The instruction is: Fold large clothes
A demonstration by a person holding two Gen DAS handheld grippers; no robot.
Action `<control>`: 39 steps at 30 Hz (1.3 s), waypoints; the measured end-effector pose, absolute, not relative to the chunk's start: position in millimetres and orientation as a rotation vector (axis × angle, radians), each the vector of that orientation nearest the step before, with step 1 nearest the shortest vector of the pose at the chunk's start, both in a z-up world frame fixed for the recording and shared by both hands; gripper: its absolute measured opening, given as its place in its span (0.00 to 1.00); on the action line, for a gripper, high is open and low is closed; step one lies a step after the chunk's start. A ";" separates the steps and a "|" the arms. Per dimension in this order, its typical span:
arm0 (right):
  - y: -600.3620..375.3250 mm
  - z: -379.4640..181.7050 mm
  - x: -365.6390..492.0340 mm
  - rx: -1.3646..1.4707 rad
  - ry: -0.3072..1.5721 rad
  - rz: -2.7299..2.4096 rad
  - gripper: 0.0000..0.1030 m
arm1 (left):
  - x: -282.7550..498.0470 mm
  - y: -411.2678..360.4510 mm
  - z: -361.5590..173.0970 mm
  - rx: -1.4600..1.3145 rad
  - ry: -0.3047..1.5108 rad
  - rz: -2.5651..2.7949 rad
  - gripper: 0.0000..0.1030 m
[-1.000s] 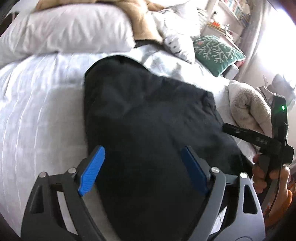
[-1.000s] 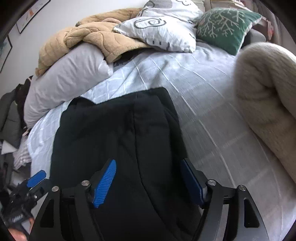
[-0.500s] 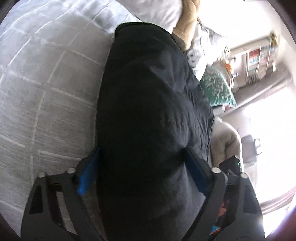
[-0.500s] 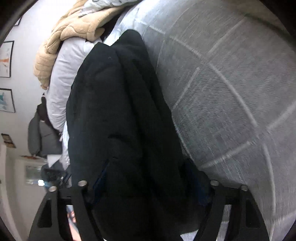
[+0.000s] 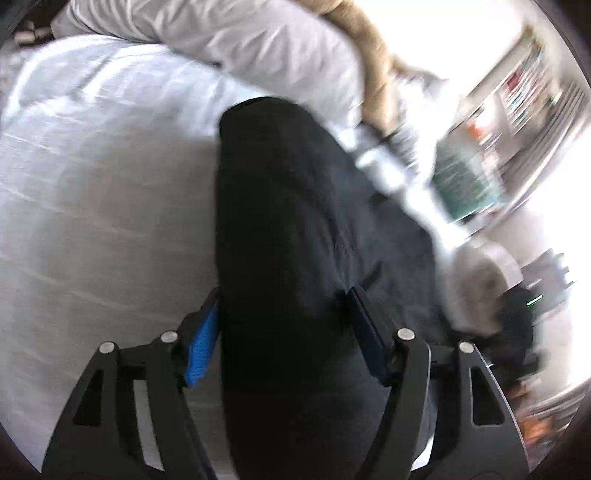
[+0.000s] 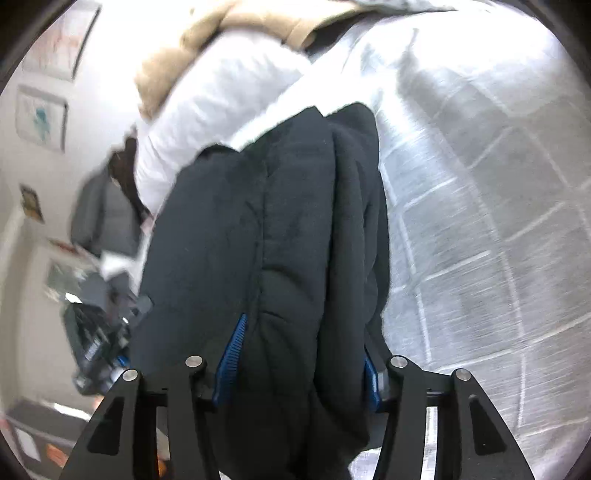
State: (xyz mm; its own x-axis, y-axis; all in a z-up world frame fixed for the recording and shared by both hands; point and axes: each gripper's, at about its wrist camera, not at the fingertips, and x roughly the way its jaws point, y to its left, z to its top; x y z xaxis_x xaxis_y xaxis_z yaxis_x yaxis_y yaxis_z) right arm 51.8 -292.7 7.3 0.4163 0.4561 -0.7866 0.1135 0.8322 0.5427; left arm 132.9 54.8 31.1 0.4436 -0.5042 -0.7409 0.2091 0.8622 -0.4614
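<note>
2 grippers, left gripper (image 5: 282,332) and right gripper (image 6: 301,354), are closing around the bulky black padded garment's (image 5: 295,221) near edge to lift it for folding.

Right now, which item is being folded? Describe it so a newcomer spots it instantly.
Find the bed with the white grid-lined cover. Lying lengthwise on it, running toward the pale grey pillow, is a bulky black padded garment. It is the only dark thing on the pale bedding, unlike the tan quilted blanket heaped beyond.

The shelves (image 5: 524,74) and green cushion (image 5: 465,181) beyond the bed's far corner are smeared by motion blur.
</note>
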 end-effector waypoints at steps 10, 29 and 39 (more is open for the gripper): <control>-244.8 86.9 22.0 0.198 0.904 0.156 0.61 | 85.2 38.0 71.7 -0.110 0.759 -0.559 0.67; -196.7 54.1 -0.1 -0.022 0.990 0.094 0.63 | 52.3 0.6 64.7 0.015 0.818 -0.508 0.72; -194.6 80.5 -58.5 -0.031 0.937 -0.017 0.75 | 2.7 21.5 91.4 -0.012 0.837 -0.280 0.90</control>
